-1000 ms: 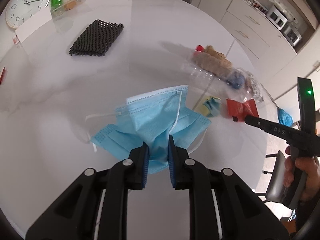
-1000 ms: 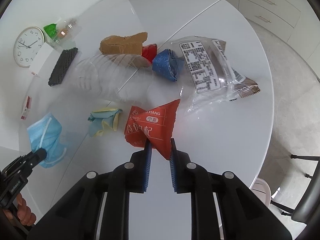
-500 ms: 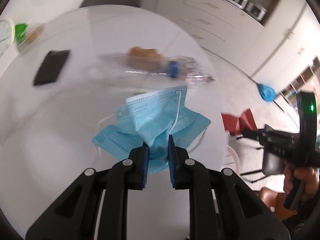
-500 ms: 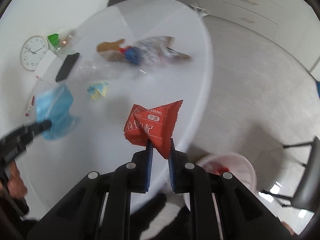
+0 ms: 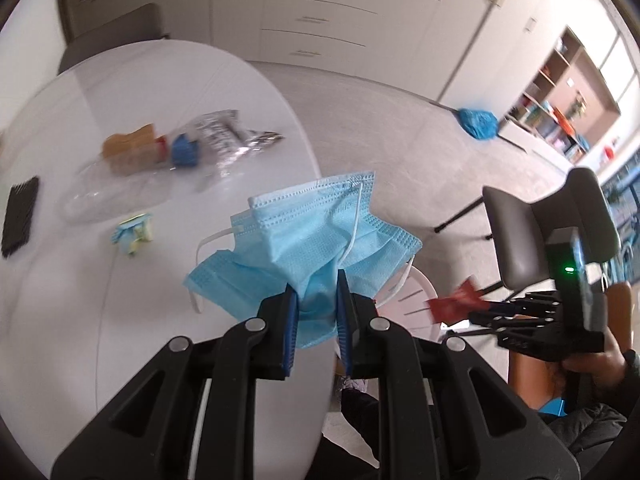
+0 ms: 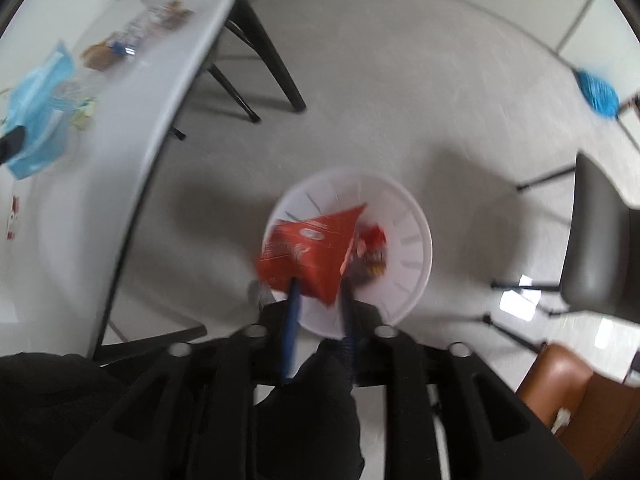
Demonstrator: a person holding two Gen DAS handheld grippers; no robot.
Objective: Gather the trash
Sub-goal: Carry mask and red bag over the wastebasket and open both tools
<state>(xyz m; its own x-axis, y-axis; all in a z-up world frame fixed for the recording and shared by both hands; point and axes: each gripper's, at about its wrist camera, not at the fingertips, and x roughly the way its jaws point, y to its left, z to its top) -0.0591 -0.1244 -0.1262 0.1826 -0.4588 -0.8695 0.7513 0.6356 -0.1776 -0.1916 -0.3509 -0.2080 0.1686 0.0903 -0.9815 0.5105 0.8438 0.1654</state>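
1. Bench: one white round top, the landmark for what follows. Trash not yet collected lies on its far side.
2. Bin: one white round bin on the floor just off the bench edge. It already holds a few small wrappers, too blurred to count, so my judgement is that the task is partly done.
3. Clear plastic: one crumpled bottle and one printed clear bag lie on the bench, close together.
4. Blue face mask: one, clenched in the left gripper by its lower fold and held in the air over the bench edge, on the side toward the bin. It is lifted but not yet dropped.
5. Red snack wrapper: one, held over the bin mouth, off the bench. Its lower edge sits between the fingers of the right gripper. The picture is smeared, so I cannot tell whether the jaws grip it or have let go.
6. Small scraps on the bench: one brown cardboard piece, one blue crumpled scrap touching the clear bag, and one yellow-and-blue wad nearer the mask.
7. By my count two pieces are on their way to the bin and five remain on the bench.
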